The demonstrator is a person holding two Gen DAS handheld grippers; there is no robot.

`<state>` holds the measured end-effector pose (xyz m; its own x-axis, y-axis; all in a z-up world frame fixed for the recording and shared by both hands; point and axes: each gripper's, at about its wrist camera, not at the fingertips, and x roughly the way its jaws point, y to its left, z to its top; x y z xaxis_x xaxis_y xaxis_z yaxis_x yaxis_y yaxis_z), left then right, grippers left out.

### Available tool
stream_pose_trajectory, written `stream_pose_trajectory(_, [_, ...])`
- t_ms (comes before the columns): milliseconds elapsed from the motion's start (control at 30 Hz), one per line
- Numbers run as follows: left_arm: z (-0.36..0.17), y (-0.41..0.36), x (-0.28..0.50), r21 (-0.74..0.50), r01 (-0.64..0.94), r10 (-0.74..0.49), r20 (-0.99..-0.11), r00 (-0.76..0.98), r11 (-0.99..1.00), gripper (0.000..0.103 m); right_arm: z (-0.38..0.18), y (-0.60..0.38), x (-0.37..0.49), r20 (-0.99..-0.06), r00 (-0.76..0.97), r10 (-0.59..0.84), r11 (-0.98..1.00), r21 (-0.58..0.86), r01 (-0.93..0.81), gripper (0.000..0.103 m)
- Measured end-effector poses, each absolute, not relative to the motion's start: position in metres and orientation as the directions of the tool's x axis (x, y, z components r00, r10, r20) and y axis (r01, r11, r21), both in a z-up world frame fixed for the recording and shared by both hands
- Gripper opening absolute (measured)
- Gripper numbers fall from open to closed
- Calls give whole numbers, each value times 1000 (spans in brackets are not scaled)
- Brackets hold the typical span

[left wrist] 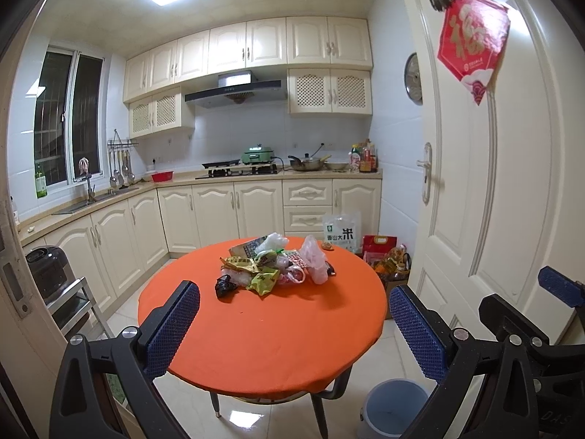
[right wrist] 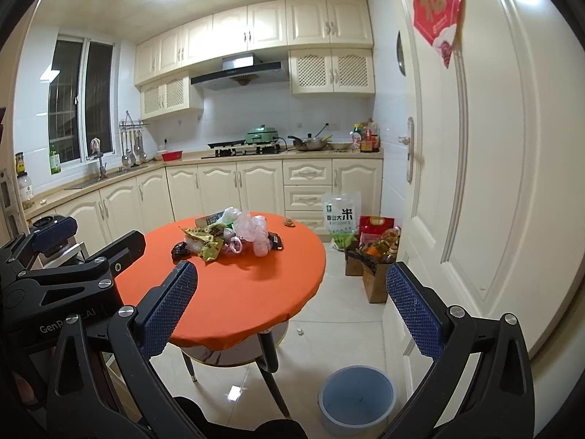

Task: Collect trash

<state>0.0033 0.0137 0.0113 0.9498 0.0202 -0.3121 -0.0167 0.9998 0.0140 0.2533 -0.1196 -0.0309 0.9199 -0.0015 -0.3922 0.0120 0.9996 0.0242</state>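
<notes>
The left gripper (left wrist: 294,323) is low in the left wrist view, and its blue fingers (left wrist: 172,329) are wide apart with nothing between them. The right gripper (right wrist: 292,309) is low in the right wrist view. Its fingers (right wrist: 170,314) are wide apart too and hold nothing. Neither gripper touches the trash.

The trash pile (left wrist: 272,265) sits in the middle of the left wrist view, on top of a round counter with an orange cloth (left wrist: 263,329). The pile is on the far half of the cloth. In it are a yellow snack wrapper (left wrist: 239,264), a green-yellow wrapper (left wrist: 264,281), a crumpled black bag (left wrist: 225,287) at the left side and a pale pink plastic bag (left wrist: 314,259) at the right side. A small brown bit (left wrist: 326,246) lies alone near the far right rim.

A blue bucket (right wrist: 356,398) stands on the tile floor in the lower right of the right wrist view, just beside the counter's legs. A white rice bag (right wrist: 340,217) leans on the cupboards behind the counter, next to a red bag (right wrist: 376,227).
</notes>
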Motion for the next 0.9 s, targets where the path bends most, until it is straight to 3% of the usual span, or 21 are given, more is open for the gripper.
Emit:
stream_pose_trajectory(267, [23, 20, 9, 34, -41, 49, -295, 954, 999, 102, -20, -113, 263, -396, 918, 0, 1000, 10, 4, 103])
stream_pose_trajectory(500, [29, 37, 25, -4, 11, -12, -291, 957, 1000, 102, -14, -108, 276, -390, 920, 18, 1000, 17, -13, 103])
stream_pose_trajectory(900, [26, 73, 81, -72, 20, -45, -362, 931, 997, 102, -26, -103, 322, -442, 897, 19, 1000, 11, -15, 103])
